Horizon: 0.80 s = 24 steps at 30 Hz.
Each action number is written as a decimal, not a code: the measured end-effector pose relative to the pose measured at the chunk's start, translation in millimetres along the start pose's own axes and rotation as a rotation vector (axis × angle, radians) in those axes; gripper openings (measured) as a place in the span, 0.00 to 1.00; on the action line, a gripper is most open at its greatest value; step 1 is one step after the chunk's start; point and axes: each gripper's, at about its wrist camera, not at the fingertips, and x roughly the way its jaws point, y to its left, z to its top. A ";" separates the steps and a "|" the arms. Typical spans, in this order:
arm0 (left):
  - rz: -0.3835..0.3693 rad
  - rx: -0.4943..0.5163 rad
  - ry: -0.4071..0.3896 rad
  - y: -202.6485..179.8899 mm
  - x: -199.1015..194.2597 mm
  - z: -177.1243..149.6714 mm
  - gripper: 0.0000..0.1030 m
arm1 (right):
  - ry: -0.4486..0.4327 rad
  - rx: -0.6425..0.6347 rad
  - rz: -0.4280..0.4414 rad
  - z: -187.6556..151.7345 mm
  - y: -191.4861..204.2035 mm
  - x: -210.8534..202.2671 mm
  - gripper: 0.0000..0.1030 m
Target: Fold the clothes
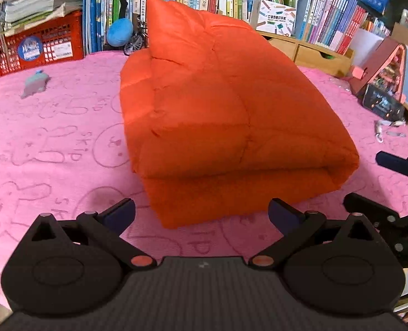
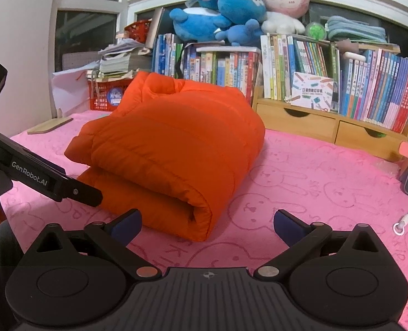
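Observation:
An orange padded jacket lies folded into a thick bundle on the pink rabbit-print cover. My left gripper is open just in front of the bundle's near edge, with nothing between its fingers. In the right wrist view the same jacket sits slightly left of centre, its rolled fold facing me. My right gripper is open too, a short way back from that fold and holding nothing. The right gripper also shows at the right edge of the left wrist view, and the left gripper's body crosses the left side of the right wrist view.
Bookshelves with wooden drawers line the back, plush toys on top. A red crate stands back left, a small grey toy lies on the cover, and a phone and keyring sit at the right.

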 end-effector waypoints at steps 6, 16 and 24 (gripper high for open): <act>0.017 0.016 -0.032 -5.7 0.8 -3.4 1.00 | -0.002 0.010 -0.009 -0.6 1.8 1.9 1.00; 0.002 -0.060 -0.012 2.4 3.4 -1.5 1.00 | -0.005 0.015 -0.013 -0.8 5.4 4.2 1.00; 0.020 -0.047 -0.005 1.2 3.3 -1.4 1.00 | -0.002 0.016 -0.014 -0.3 7.9 5.9 1.00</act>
